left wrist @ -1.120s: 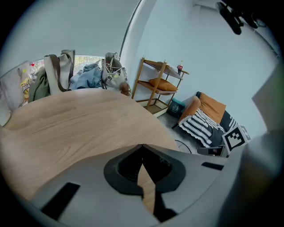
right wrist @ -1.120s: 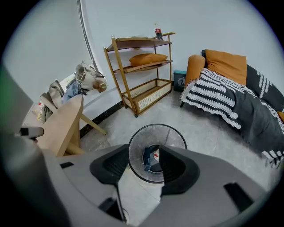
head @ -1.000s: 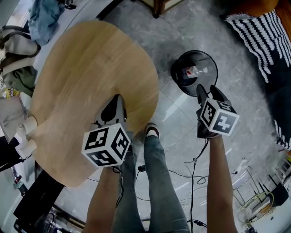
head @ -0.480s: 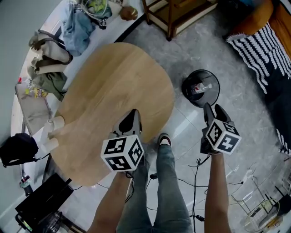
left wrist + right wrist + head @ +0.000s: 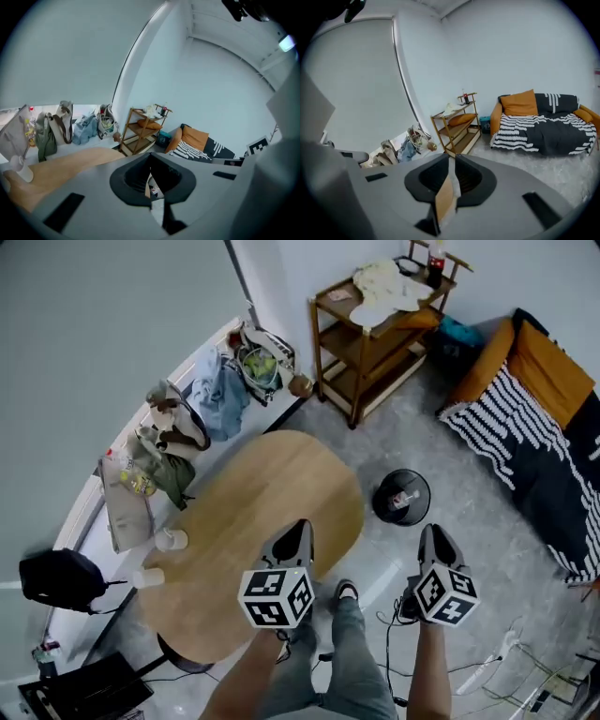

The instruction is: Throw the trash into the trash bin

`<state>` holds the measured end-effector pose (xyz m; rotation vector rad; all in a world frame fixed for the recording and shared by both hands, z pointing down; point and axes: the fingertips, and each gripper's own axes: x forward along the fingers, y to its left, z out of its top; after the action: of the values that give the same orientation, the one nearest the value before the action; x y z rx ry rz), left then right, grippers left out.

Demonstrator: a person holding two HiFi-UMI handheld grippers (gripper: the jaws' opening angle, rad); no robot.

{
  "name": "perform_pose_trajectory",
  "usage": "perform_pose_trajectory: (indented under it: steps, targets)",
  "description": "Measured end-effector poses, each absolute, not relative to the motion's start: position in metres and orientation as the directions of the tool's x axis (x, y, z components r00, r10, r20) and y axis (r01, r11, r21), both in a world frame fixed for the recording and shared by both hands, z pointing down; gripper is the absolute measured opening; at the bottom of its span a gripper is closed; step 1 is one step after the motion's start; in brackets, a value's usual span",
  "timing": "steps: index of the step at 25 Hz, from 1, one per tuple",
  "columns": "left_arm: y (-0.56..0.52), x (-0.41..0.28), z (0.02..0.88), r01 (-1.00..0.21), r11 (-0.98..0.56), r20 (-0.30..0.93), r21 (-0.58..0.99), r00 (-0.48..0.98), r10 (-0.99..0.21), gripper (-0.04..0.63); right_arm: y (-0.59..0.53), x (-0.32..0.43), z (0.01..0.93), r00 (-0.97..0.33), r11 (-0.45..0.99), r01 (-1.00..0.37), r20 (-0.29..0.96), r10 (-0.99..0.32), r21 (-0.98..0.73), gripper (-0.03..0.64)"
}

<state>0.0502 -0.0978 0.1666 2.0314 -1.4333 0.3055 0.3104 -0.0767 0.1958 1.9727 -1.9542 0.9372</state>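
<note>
Evidently the throwing was largely done: a white-and-red piece of trash was seen lying inside the round black trash bin, which stood on the floor just beside the rounded end of the oval wooden table. Nothing was carried by either tool. The left gripper was held over the near edge of the table with its jaws pressed together and empty. The right gripper was held above the floor near the bin; its jaws had just been closing and were drawn almost together, a thin slit being left between them with nothing caught in it. Little was judged to remain. Only two pale cups were left on the table, at its left edge, well apart from the bin, and it could not be told whether they counted as rubbish; the rest of the top was bare, smooth and light-grained. The floor was grey and marbled, and loose cables were strewn over it near the person's feet. A wooden shelf unit was set against the pale wall. A couch with orange cushions and a black-and-white striped throw was placed to the right, and several bags were heaped along the window ledge behind the table.
</note>
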Motion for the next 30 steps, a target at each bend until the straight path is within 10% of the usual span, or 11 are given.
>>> perform_pose_trajectory:
  steps: [14,30]
  targets:
    - [-0.052,0.0,-0.056,-0.87,-0.437,0.168,0.228,0.477,-0.862,0.018,0.048,0.335,-0.018,0.188,-0.239,-0.957,0.277,-0.942,-0.164,0.005]
    - [-0.042,0.009,-0.053,-0.872,-0.432,0.18,0.231,0.474,-0.862,0.018,0.078,0.35,-0.02,0.26,-0.301,-0.949,0.306,-0.916,-0.096,0.003]
